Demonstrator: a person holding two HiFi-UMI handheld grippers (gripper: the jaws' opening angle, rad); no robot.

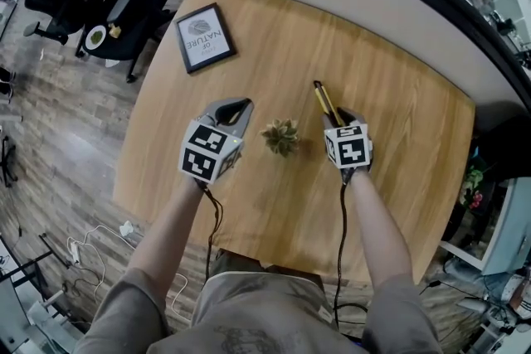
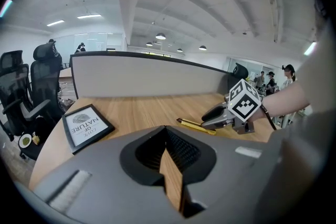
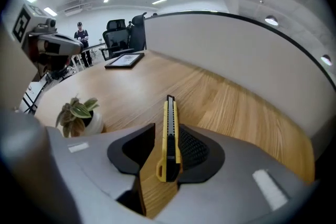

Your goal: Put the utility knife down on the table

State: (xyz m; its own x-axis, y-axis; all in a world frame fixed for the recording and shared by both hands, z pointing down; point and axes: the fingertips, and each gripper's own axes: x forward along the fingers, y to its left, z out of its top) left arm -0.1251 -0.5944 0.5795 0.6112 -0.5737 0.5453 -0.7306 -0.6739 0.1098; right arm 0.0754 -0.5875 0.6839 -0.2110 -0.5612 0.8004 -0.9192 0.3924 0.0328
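Hidden: rear of utility knife sunk between the pads; blade tip too small to judge; contact with table cannot be told. Position: knife, yellow and black, stands on edge, clamped by right gripper, front end projecting forward over the wood, right of small potted plant. Left gripper: jaws together, nothing between. Writing: framed print reads "OF NATURE", top line unclear; no brand legible on knife

Head view overhead; gripper views low, sharing table
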